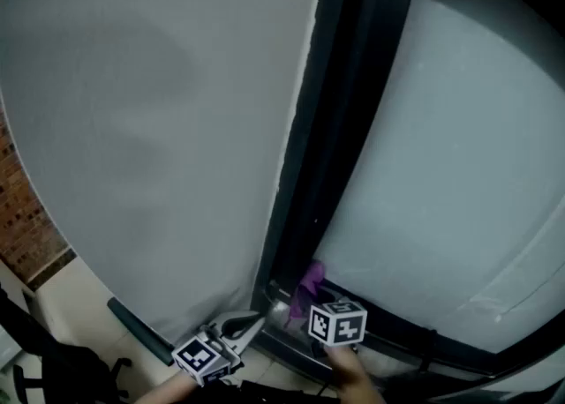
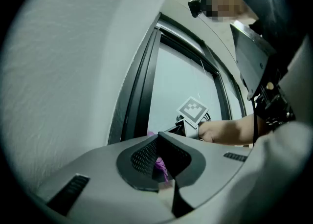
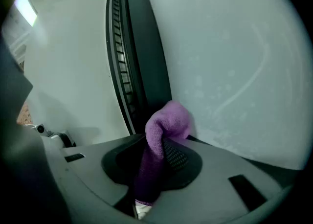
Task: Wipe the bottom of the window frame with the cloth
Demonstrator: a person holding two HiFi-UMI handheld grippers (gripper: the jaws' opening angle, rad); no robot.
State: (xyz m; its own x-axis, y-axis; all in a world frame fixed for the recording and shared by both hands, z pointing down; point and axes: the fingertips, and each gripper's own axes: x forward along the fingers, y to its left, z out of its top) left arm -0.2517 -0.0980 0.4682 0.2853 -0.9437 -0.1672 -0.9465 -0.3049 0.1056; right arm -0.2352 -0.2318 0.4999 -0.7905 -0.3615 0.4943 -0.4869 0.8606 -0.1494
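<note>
Background: grey wall (image 1: 150, 129) on the left, dark window frame (image 1: 311, 173) beside frosted glass (image 1: 459, 173).
Cloth: purple cloth (image 3: 166, 124) bunched in the frame's bottom corner.
Right gripper (image 3: 154, 155): jaws pinching the cloth, nearer to the bottom rail (image 1: 397, 345).
Left gripper (image 1: 243, 327): jaws apart, holding nothing, on the wall side.
Coming stroke: probably along the rail, away from the corner.

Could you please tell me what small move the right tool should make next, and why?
I would probably lower the right tool slightly, so that the purple cloth it grips presses onto the bottom rail of the window frame. The cloth sits bunched at the frame's corner against the glass, and firm contact with the rail is not clear.
</note>
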